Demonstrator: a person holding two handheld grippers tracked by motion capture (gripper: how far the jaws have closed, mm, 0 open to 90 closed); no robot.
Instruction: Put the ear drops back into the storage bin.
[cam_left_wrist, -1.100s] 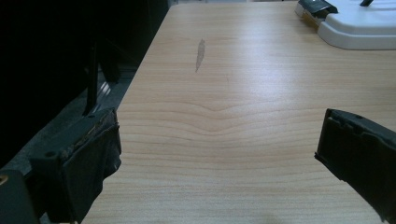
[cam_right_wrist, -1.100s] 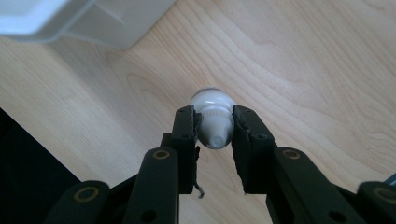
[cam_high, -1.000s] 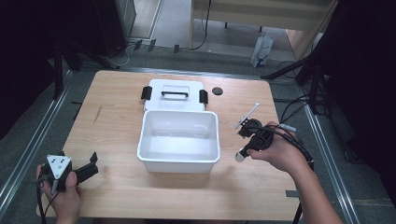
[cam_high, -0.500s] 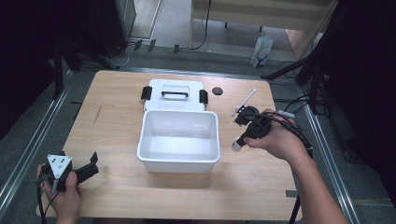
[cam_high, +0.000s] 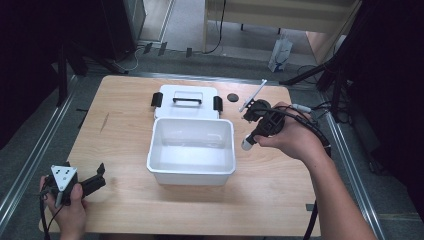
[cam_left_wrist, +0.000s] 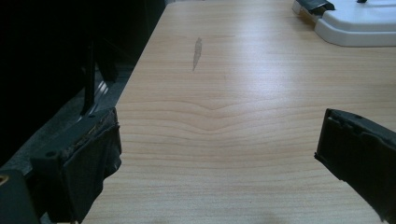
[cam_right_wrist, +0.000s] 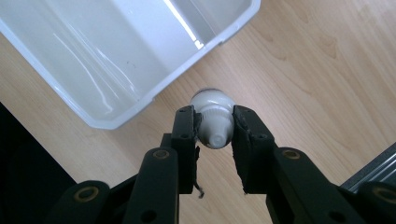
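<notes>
My right gripper (cam_right_wrist: 214, 133) is shut on a small white bottle (cam_right_wrist: 213, 119), held above the table just right of the white plastic bin (cam_high: 192, 148). In the high view the white bottle (cam_high: 247, 144) pokes out below the right gripper (cam_high: 262, 125), beside the bin's right rim. The bin (cam_right_wrist: 107, 51) looks empty inside. Its white lid (cam_high: 186, 101) with black latches and a handle lies flat behind it. My left gripper (cam_high: 92, 182) rests open at the table's front left corner, its fingers (cam_left_wrist: 88, 158) wide apart over bare wood.
A thin white stick (cam_high: 253, 95) and a small black disc (cam_high: 232, 97) lie at the back right of the table. The lid's corner (cam_left_wrist: 355, 23) appears far off in the left gripper view. Cables trail off the right edge. The wooden table (cam_high: 125, 125) has metal rails beside it.
My right gripper has carried the bottle up and away from the front, tilting so the bottle now points down-left toward the bin's right rim. The left gripper has stayed put.
</notes>
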